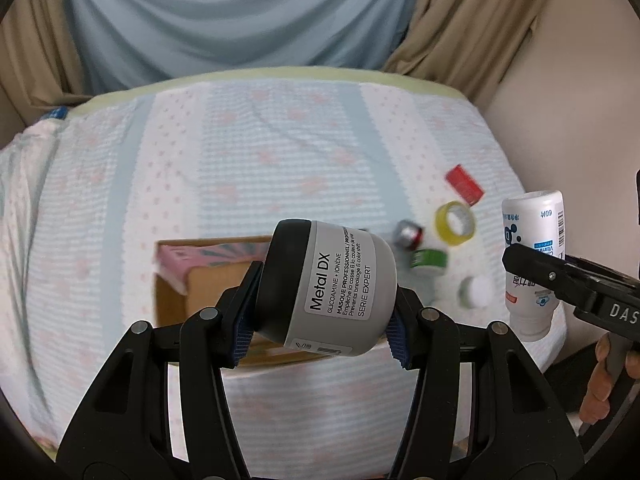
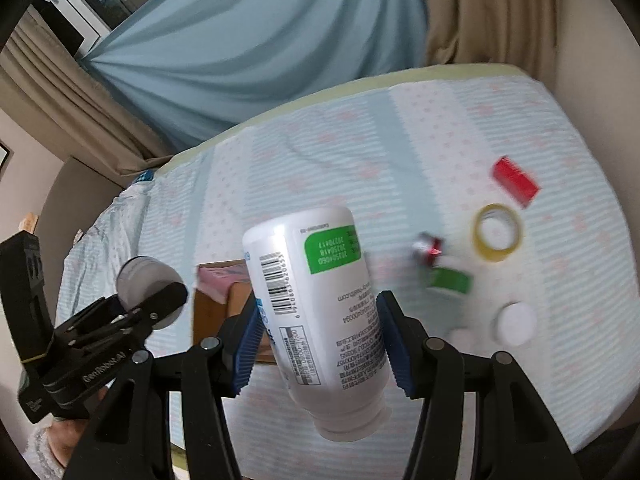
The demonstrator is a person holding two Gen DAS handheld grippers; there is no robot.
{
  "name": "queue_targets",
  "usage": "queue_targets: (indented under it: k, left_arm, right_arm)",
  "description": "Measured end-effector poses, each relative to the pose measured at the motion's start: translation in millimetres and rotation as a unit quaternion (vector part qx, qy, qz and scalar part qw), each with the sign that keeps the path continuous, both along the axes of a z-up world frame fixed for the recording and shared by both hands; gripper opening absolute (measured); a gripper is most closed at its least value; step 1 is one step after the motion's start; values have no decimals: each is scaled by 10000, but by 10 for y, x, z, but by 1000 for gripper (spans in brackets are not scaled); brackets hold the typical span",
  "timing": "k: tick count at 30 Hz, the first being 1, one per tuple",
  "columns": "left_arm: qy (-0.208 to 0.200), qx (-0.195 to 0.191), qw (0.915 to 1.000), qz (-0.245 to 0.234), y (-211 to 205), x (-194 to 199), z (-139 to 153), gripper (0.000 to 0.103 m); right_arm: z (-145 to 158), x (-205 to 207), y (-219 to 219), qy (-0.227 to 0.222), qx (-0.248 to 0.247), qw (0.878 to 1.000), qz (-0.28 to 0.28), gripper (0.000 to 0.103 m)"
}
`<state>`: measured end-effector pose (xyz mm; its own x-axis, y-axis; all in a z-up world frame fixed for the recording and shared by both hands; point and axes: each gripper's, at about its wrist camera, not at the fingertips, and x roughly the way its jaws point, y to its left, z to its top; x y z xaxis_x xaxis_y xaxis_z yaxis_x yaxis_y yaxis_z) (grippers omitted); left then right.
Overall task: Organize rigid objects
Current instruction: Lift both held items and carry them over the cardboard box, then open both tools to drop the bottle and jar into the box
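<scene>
My left gripper (image 1: 323, 322) is shut on a grey jar with a black lid (image 1: 332, 286), labelled Metal DX, held tilted above an open cardboard box (image 1: 176, 304) on the bed. My right gripper (image 2: 320, 346) is shut on a white bottle (image 2: 320, 312), cap end toward the camera, also above the bed near the box (image 2: 208, 312). The bottle also shows in the left wrist view (image 1: 534, 264) at the right, and the jar shows in the right wrist view (image 2: 146, 280) at the left.
On the bedspread to the right lie a red box (image 1: 464, 184), a yellow tape roll (image 1: 456, 224), a small silver and red can (image 1: 408, 234), a green-banded item (image 1: 430, 260) and a white-lidded jar (image 1: 476, 292). A pink item (image 1: 176, 260) lies in the box. Curtains hang behind the bed.
</scene>
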<state>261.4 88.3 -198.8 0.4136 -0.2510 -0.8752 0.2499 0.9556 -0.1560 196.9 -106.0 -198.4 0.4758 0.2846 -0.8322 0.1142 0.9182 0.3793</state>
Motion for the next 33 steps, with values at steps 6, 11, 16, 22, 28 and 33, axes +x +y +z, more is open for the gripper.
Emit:
queue_targets:
  k: [6,11,16,22,28,33]
  left_arm:
    - [312,277,9990,-126,523,285,-474,50]
    - [692,437,9966,-122,696,508,-992,50]
    - [1078,595,9923,-154,696,681,-1503,50]
    - [1560,793,9845,-109,671,869,-2047,50]
    - [1746,950,9799,-196,614,986,-2288,50]
    - [1823,1008,9780,-145,582,1089,-2310,50]
  right_arm:
    - [-387,359,673,402,248,9988,138,52]
    - [-826,675,1098,746,32,9957,557,52]
    - [-1320,910,1215,1133,-36,9910,711,52]
    - [-1909,1090,1265,1469,-320,9825,1102,52]
    - [-2198,1096,1274,1620,-439,9743,1501,52]
    - [-2265,1151,1327,1652,-611,9668,1852,53]
